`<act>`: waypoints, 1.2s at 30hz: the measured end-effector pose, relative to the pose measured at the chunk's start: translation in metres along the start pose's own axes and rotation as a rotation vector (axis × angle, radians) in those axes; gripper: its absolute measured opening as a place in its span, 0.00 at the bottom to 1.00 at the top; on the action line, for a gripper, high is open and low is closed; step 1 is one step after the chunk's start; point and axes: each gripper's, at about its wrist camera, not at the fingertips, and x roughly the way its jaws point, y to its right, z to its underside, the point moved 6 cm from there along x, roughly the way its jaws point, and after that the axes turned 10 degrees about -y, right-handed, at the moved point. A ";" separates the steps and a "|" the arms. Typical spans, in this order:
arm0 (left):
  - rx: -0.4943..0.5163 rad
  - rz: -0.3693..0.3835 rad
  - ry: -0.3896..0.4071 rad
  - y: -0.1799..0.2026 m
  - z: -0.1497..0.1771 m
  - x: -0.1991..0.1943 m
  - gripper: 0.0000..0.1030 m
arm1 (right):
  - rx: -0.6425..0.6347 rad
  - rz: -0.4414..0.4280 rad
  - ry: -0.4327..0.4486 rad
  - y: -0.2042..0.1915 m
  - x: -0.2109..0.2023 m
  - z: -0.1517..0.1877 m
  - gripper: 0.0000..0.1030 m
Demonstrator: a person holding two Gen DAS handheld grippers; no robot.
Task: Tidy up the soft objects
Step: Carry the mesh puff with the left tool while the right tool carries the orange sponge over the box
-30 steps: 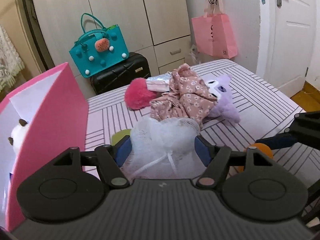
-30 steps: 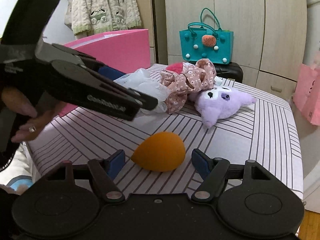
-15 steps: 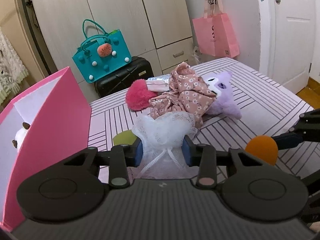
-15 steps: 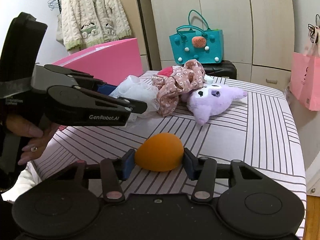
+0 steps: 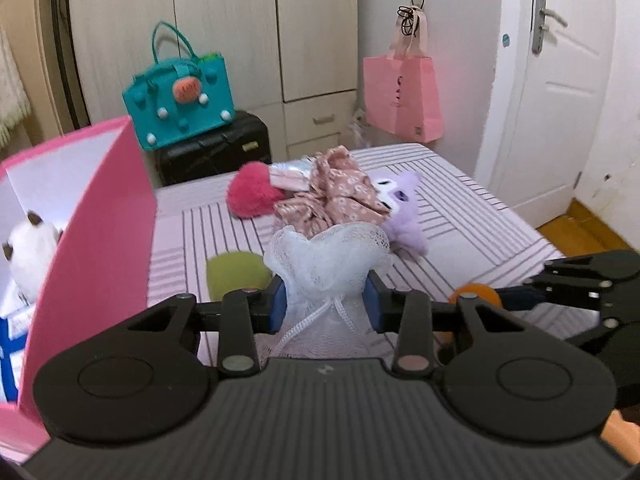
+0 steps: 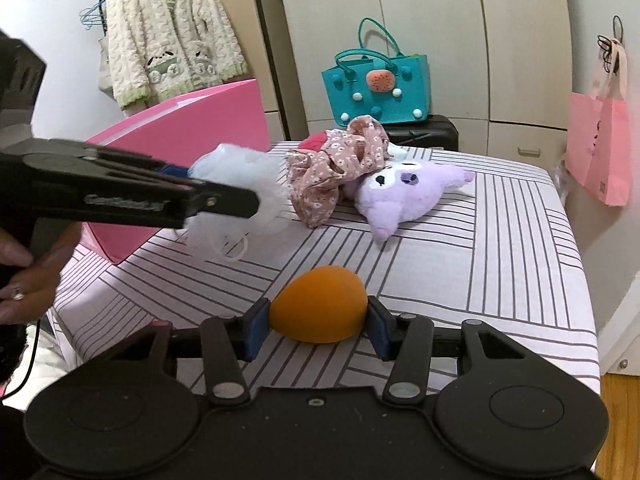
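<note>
The left gripper point(image 5: 325, 300) is pinching a white mesh pouf point(image 5: 328, 264); the right gripper point(image 6: 316, 322), whose jaws have just been closing, is squeezing an orange sponge point(image 6: 318, 304).

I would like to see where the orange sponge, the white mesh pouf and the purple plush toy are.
orange sponge point(image 6: 320, 303), right wrist view, middle of its rounded body.
white mesh pouf point(image 5: 326, 258), left wrist view, gathered netting above the cord.
purple plush toy point(image 6: 404, 194), right wrist view, its face.

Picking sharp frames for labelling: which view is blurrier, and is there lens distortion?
Left wrist view: softer, motion-smeared across the teal bag and green sponge. Right wrist view: crisper on the orange sponge, though the left gripper blurs. Both: fisheye bends the wardrobe lines.
</note>
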 end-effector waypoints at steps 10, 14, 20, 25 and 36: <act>-0.073 0.123 -0.041 -0.003 0.017 -0.025 0.37 | 0.029 -0.002 -0.006 0.004 -0.015 0.004 0.54; -0.104 0.169 -0.060 -0.008 0.022 -0.035 0.37 | 0.029 -0.019 -0.027 0.002 -0.021 -0.001 0.54; -0.074 0.206 -0.091 -0.016 0.024 -0.057 0.37 | 0.002 -0.046 -0.079 -0.010 -0.034 -0.011 0.54; -0.046 0.227 -0.093 -0.027 0.022 -0.086 0.37 | -0.032 -0.090 -0.109 -0.029 -0.049 -0.023 0.54; -0.022 0.205 -0.064 -0.062 0.018 -0.144 0.37 | -0.125 -0.212 -0.140 -0.078 -0.076 -0.058 0.54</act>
